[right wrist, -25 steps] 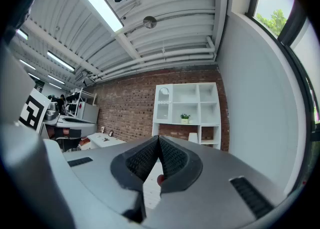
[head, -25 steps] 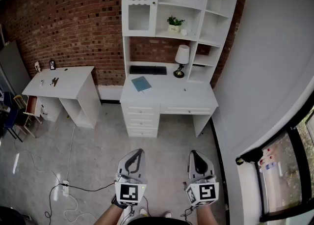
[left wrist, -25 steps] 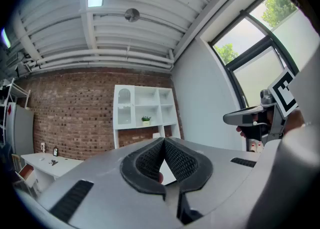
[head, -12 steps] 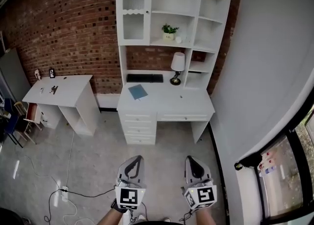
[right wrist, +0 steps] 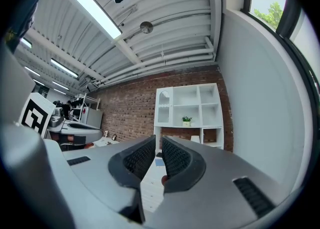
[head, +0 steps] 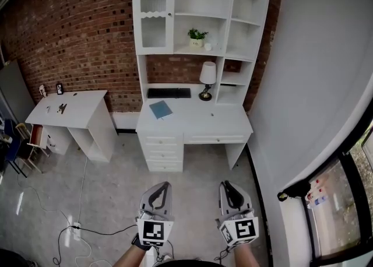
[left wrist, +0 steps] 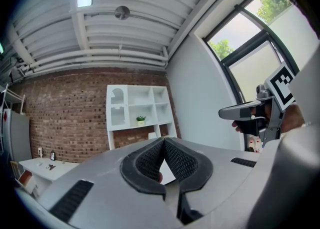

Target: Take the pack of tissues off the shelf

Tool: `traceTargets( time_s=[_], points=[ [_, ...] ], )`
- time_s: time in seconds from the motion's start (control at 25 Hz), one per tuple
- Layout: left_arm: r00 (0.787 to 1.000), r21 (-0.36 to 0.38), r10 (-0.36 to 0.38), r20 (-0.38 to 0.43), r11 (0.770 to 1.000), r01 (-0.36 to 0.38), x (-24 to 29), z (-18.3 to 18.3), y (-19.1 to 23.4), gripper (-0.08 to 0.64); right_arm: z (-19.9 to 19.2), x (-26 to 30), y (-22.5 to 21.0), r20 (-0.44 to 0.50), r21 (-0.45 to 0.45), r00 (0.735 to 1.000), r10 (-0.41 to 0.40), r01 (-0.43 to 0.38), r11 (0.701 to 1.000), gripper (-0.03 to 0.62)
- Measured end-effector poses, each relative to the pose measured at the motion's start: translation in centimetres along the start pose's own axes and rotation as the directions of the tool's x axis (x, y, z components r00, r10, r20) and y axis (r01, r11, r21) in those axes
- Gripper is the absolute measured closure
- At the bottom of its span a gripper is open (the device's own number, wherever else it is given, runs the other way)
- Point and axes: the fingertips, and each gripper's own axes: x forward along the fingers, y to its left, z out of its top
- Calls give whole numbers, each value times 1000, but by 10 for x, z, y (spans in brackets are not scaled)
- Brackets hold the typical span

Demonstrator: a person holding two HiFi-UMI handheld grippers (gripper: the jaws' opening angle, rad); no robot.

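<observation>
A white desk (head: pixel 192 127) with a tall white shelf unit (head: pixel 201 15) stands against the brick wall, across open floor from me. On its middle shelf sit a small potted plant (head: pixel 196 36) and a small white thing (head: pixel 208 46); it is too small to tell whether this is the pack of tissues. My left gripper (head: pixel 165 184) is low in the head view, pointing toward the desk, its tips touching (left wrist: pixel 163 140) and nothing held. My right gripper (head: pixel 225 183) is beside it; its jaws have just been opening and show a thin empty gap (right wrist: pixel 158 139).
On the desk are a lamp (head: pixel 206 77), a dark keyboard (head: pixel 169 92) and a blue book (head: pixel 160 109). A second white desk (head: pixel 70 105) stands at the left. A cable and power strip (head: pixel 76 225) lie on the floor. A white wall (head: pixel 303 85) and a window (head: pixel 344 201) close the right side.
In the head view the desk and shelf unit have slid left and a little down, so the shelf top now shows whole. Both grippers keep their place at the bottom.
</observation>
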Motion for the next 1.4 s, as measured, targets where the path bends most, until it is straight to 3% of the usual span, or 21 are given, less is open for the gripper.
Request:
traceTargets(
  time_s=[0.32, 0.64, 1.12, 1.4],
  points=[
    [1000, 3, -10, 5, 1000, 10, -1, 1, -2, 541, -2, 0, 5, -11, -17, 1000, 10, -10, 1000, 472],
    [1000, -2, -16, 0, 1000, 16, -8, -2, -1, 541, 1, -2, 5, 15, 25, 1000, -3, 3, 1000, 303],
    [999, -30, 22, -27, 999, -22, -38, -16, 37, 541, 14, 8, 34, 8, -15, 1000, -21, 21, 1000, 291],
    [1000, -35, -21, -17, 999, 20, -61, -27, 59, 541, 17, 14, 78, -2, -9, 1000, -25, 25, 1000, 293]
  ],
)
